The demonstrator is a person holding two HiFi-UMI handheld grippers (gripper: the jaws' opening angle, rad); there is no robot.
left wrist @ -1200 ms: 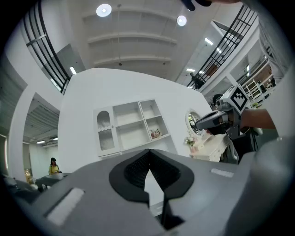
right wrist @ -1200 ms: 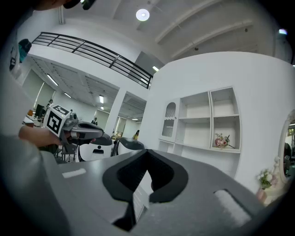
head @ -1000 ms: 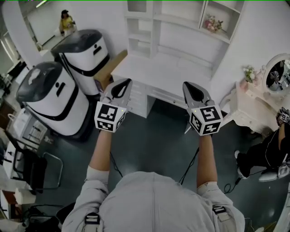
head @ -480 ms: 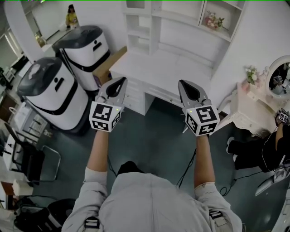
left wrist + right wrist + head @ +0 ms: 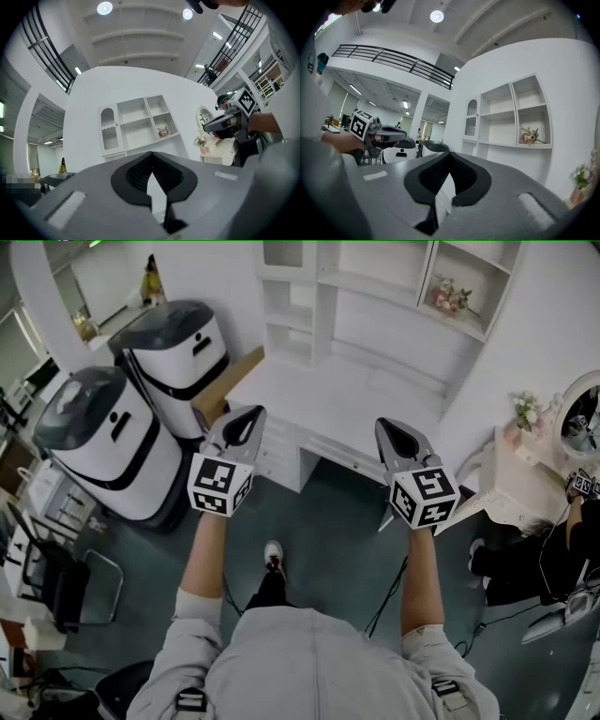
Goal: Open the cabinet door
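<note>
1. Head view: I hold the left gripper and the right gripper out in front of me. They sit side by side, well apart, both aimed at the white desk on the far side.
2. Left gripper view: my left fingers are pressed together with nothing pinched between them.
3. Right gripper view: my right fingers are pressed together too, and they are also empty.
4. The cabinet door is arched with a ribbed panel. It sits at the left end of the shelf unit above the desk and looks closed.
5. Both grippers are well apart from the cabinet door, with the desk top between us.
6. The rest of the shelf unit is open compartments, and a pink flower bunch sits in a right one.
7. Left of the desk stand two white machines with dark lids, the near machine and the far machine. A cardboard box is wedged between the far machine and the desk.
8. Right of the desk is a white vanity with a round mirror. A person in dark clothes sits near it.
9. My shoe shows on the dark floor, near me, between my arms.
</note>
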